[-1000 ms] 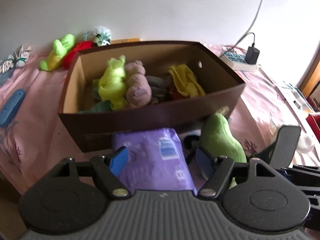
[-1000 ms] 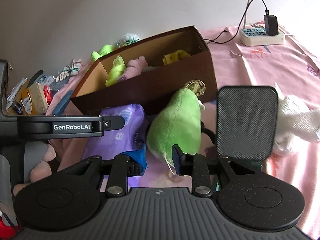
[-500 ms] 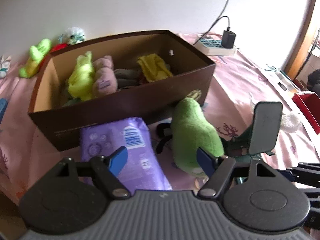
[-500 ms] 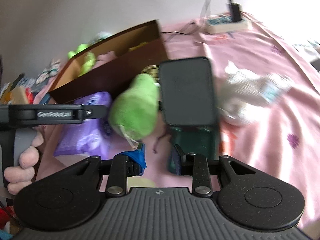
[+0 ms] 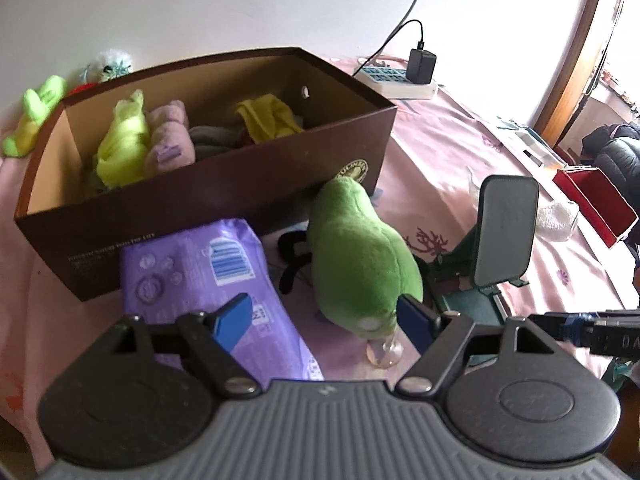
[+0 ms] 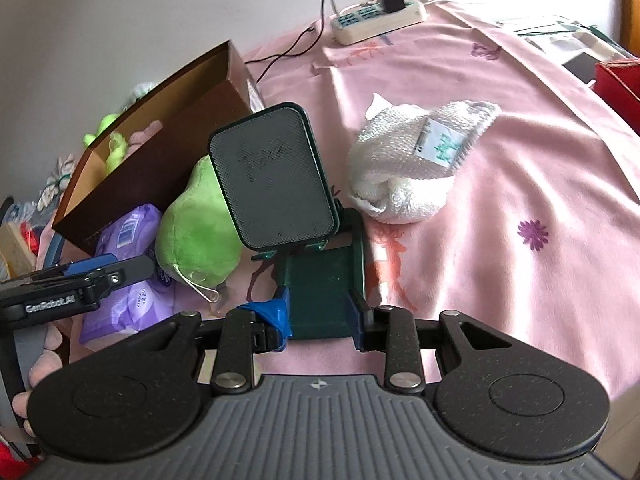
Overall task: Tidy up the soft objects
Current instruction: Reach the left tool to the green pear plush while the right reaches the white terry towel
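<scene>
A brown box (image 5: 224, 184) on the pink sheet holds several soft toys. In front of it lie a purple soft pack (image 5: 200, 264) and a green pear plush (image 5: 360, 252). My left gripper (image 5: 324, 318) hovers low over them, open and widening a little. The plush's near end sits by its right pad, untouched. My right gripper (image 6: 316, 316) has its jaws a narrow way apart with nothing gripped. The base of a dark green stand (image 6: 324, 288) shows in the gap. A white bubble-wrapped bundle (image 6: 404, 176) lies further right.
A power strip with a charger (image 5: 396, 80) lies by the wall behind the box. A lime plush (image 5: 32, 120) and other toys lie left of the box. A red box (image 5: 596, 204) sits at the bed's right edge. A hand (image 6: 44, 364) holds the left gripper.
My left gripper shifted right, from over the purple pack toward the green plush. My right gripper swung right, off the plush and onto the stand's base.
</scene>
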`<action>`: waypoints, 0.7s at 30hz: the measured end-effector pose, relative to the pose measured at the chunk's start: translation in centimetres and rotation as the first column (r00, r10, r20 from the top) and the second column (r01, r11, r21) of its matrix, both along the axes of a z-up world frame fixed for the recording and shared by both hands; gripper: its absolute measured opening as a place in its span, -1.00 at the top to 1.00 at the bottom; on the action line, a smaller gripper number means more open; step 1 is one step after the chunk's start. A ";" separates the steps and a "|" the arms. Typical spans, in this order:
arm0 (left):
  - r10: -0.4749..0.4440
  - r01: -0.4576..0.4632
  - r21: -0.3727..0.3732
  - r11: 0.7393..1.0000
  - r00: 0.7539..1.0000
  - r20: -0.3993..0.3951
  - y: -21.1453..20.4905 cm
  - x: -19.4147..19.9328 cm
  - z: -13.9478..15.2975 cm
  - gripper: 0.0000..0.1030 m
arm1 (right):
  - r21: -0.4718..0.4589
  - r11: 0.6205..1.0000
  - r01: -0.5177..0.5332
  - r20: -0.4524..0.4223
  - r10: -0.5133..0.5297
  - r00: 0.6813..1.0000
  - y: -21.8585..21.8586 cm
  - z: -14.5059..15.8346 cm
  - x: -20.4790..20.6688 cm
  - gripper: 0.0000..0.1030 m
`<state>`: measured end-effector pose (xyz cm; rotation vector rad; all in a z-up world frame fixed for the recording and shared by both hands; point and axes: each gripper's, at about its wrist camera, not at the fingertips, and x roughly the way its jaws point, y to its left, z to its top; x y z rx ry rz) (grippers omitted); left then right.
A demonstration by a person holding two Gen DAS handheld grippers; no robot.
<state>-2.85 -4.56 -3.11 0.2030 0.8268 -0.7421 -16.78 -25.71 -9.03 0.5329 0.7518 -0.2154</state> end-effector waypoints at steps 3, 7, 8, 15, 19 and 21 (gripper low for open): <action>-0.003 0.003 -0.017 1.000 1.000 0.011 0.6 -0.2 -0.1 -0.55 | -0.005 0.998 -0.066 -0.022 0.066 0.998 -0.5 -0.2 0.8 0.73; 0.011 -0.010 -0.026 1.000 1.000 0.020 0.7 -0.3 0.2 -0.55 | 0.019 0.997 -0.079 -0.045 0.079 0.996 -2.5 -0.6 1.2 0.73; 0.012 -0.011 -0.029 1.000 1.000 0.022 0.6 -0.3 0.4 -0.56 | 0.023 0.997 -0.072 -0.043 0.073 0.996 -3.2 -0.7 1.2 0.73; 0.012 -0.012 -0.040 0.999 1.000 -0.004 -2.1 0.2 0.7 -0.60 | 0.053 0.998 -0.042 -0.015 0.043 0.999 -6.4 -0.4 1.1 0.71; 0.036 -0.036 0.005 0.999 0.999 -0.024 -3.6 0.8 -0.1 -0.60 | 0.064 0.997 -0.041 -0.002 0.041 0.999 -7.5 -0.2 1.4 0.70; 0.051 -0.050 0.010 0.999 0.998 -0.033 -4.1 1.0 -0.3 -0.60 | 0.068 0.997 -0.032 0.019 0.030 0.999 -8.2 0.2 1.4 0.69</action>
